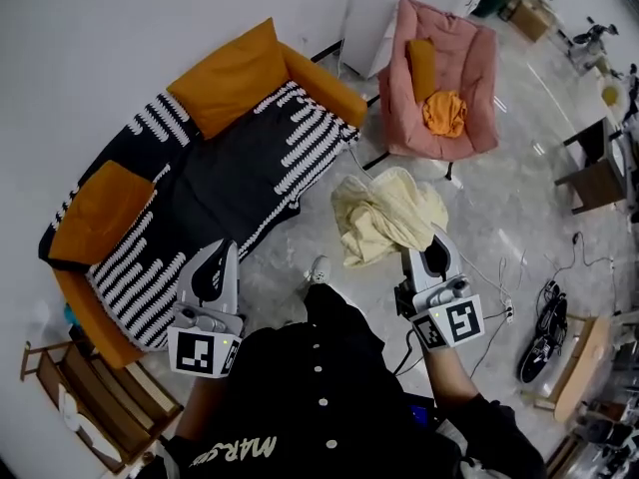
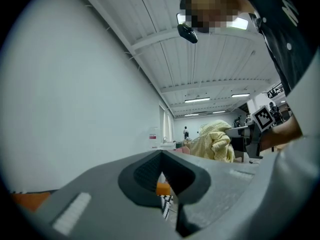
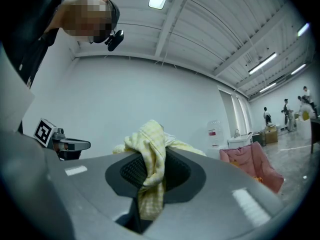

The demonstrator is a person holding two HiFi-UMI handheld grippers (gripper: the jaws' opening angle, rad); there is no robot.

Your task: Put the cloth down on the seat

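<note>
A pale yellow cloth (image 1: 384,216) hangs bunched in the air over the floor, between the sofa and the pink chair. My right gripper (image 1: 433,241) is shut on it; in the right gripper view a strip of the cloth (image 3: 151,176) runs down between the closed jaws. My left gripper (image 1: 222,251) is held over the front edge of the sofa seat (image 1: 240,183), jaws closed with nothing between them. In the left gripper view the cloth (image 2: 215,141) shows to the right. The seat is dark with a black-and-white striped throw.
Orange cushions (image 1: 235,73) lie on the sofa's back and left end. A pink chair (image 1: 439,78) with an orange cloth stands beyond. A wooden rack (image 1: 90,397) is at lower left; cables and a black shoe (image 1: 544,342) lie on the floor at right.
</note>
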